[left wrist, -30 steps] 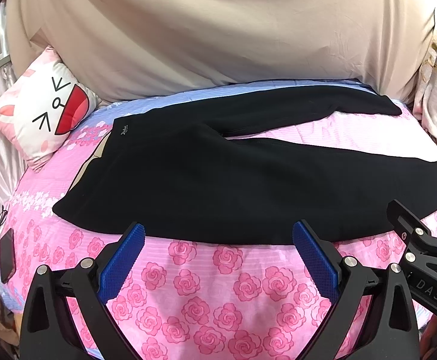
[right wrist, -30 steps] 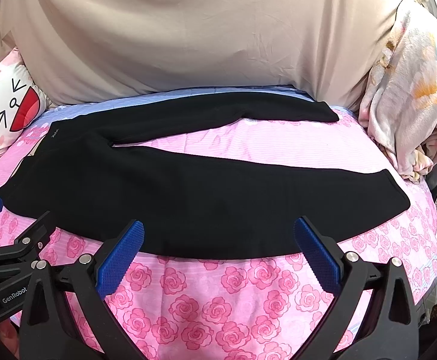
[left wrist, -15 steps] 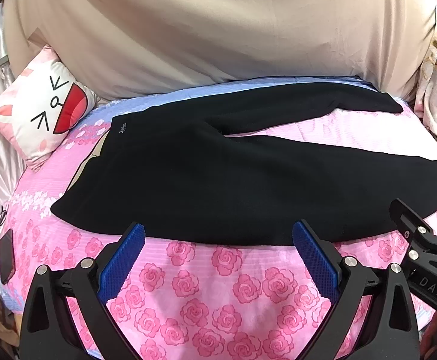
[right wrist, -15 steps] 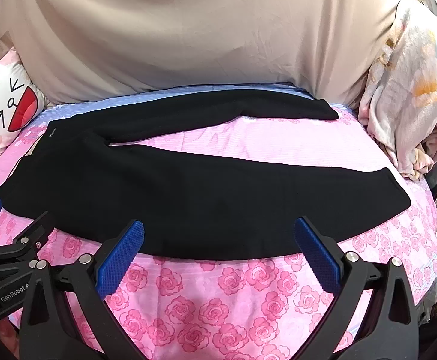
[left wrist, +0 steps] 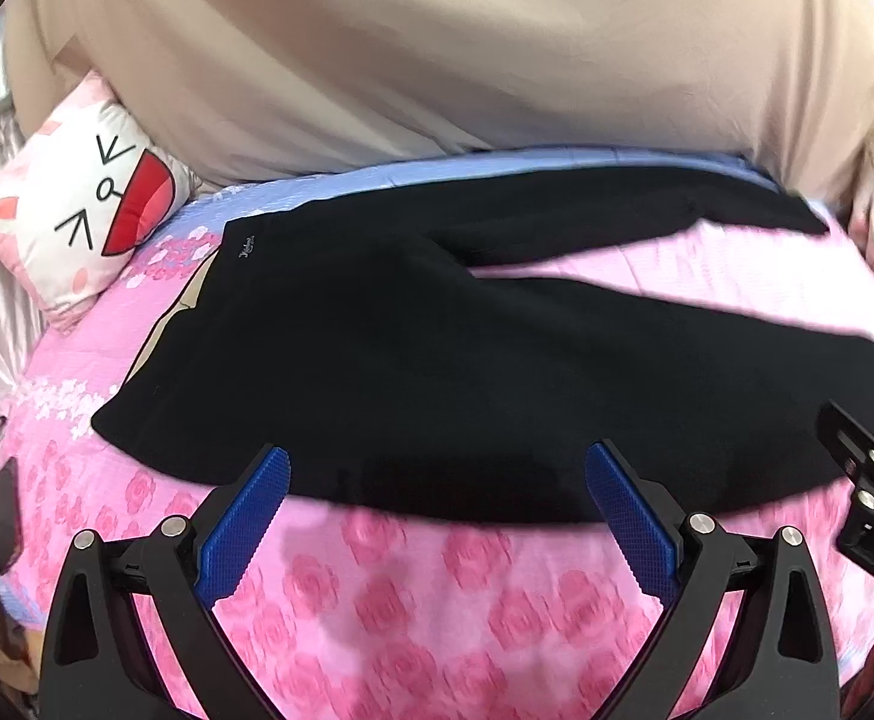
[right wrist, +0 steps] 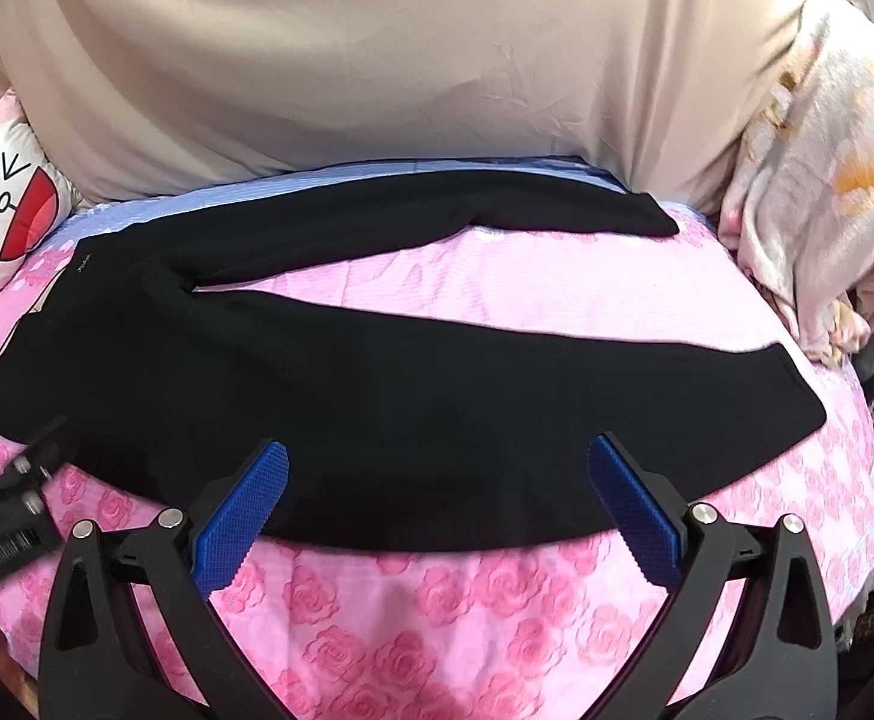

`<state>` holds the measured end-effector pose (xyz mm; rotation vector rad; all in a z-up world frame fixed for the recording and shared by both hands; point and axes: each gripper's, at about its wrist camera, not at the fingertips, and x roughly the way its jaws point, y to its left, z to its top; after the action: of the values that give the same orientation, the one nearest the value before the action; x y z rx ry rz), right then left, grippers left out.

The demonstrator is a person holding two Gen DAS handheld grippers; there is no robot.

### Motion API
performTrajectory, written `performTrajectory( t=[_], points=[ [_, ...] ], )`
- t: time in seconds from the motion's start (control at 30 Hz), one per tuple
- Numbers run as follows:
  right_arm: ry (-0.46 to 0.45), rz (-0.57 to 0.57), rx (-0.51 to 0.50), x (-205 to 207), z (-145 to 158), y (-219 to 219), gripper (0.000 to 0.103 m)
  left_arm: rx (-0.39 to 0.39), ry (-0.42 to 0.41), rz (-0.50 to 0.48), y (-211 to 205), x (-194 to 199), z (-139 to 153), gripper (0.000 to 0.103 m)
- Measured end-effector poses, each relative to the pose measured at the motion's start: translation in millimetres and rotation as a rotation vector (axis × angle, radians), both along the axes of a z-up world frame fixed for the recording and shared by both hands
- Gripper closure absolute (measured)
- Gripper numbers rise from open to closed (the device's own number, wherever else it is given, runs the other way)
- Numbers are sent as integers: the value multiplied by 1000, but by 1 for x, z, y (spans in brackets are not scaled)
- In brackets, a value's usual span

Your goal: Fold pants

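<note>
hovering both grippers at the bed's (right wrist: 437,618) near edge, i have the left gripper (left wrist: 434,495) and right gripper (right wrist: 437,495) spread wide with nothing in them, because the black pants (right wrist: 377,396) lie flat lengthwise, legs splayed toward the right edge, near hem ready for pinching

Black pants (left wrist: 437,360) (perhaps unfolded) on bedspread (left wrist: 413,594)

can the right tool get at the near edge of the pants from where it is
Probably yes: the right tool is open just above the near edge of the black pants, and nothing lies between them on the pink bedspread.
</note>
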<state>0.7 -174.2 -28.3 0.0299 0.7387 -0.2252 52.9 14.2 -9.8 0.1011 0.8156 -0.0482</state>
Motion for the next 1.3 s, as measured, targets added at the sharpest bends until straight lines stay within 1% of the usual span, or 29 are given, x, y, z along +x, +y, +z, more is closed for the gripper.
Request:
performTrajectory(
  t=[0.03, 0.1, 0.17, 0.2, 0.27, 0.3, 0.37, 0.4, 0.43, 0.5, 0.53, 0.57, 0.6, 0.67, 0.7, 0.77, 0.83, 0.93, 1.0, 1.13, 1.2, 1.3],
  points=[
    [-4, 7, 14, 8, 3, -15, 5, -44, 2, 2, 12, 11, 5, 6],
    [-34, 3, 70, 27, 13, -62, 5, -138, 26, 27, 50, 51, 14, 6],
    [-63, -18, 110, 48, 18, -108, 5, -195, 33, 93, 88, 91, 21, 6],
    [-62, -33, 119, 57, 20, -126, 5, -209, 31, 130, 108, 113, 23, 6],
    [-43, -65, 135, 85, 21, -174, 5, -203, 42, 205, 146, 161, 22, 6],
    [-40, -75, 143, 97, 22, -193, 5, -192, 61, 239, 162, 184, 19, 6],
    [-41, -93, 152, 123, 23, -232, 5, -167, 85, 286, 187, 224, 10, 6],
    [-43, -99, 161, 139, 24, -255, 5, -153, 92, 292, 197, 242, 5, 6],
    [-45, -112, 164, 148, 24, -268, 5, -128, 113, 318, 207, 263, -2, 6],
    [-33, -143, 179, 176, 22, -305, 5, -113, 127, 334, 220, 285, -11, 6],
    [-27, -162, 173, 188, 20, -320, 5, -88, 135, 348, 224, 301, -17, 6],
    [-25, -183, 159, 197, 18, -331, 5, -73, 138, 354, 227, 311, -22, 6],
    [-11, -180, 168, 211, 15, -345, 5, -66, 147, 360, 228, 316, -26, 6],
    [5, -194, 181, 229, 7, -368, 5, -78, 172, 372, 233, 333, -34, 6],
    [21, -202, 201, 241, 0, -381, 5, -100, 189, 368, 235, 342, -39, 6],
    [52, -209, 228, 262, -12, -398, 5, -113, 217, 369, 236, 353, -47, 6],
    [73, -211, 229, 284, -23, -412, 5, -101, 233, 371, 233, 362, -55, 6],
    [100, -212, 226, 307, -36, -423, 5, -79, 255, 364, 228, 372, -65, 6],
    [119, -208, 222, 321, -45, -427, 5, -96, 261, 357, 227, 377, -71, 5],
    [131, -188, 207, 336, -55, -426, 5, -119, 257, 352, 229, 382, -74, 5],
    [120, -175, 215, 341, -59, -424, 5, -114, 255, 339, 229, 385, -74, 5],
    [121, -160, 173, 347, -61, -417, 5, -106, 258, 319, 228, 391, -75, 5]
  ],
)
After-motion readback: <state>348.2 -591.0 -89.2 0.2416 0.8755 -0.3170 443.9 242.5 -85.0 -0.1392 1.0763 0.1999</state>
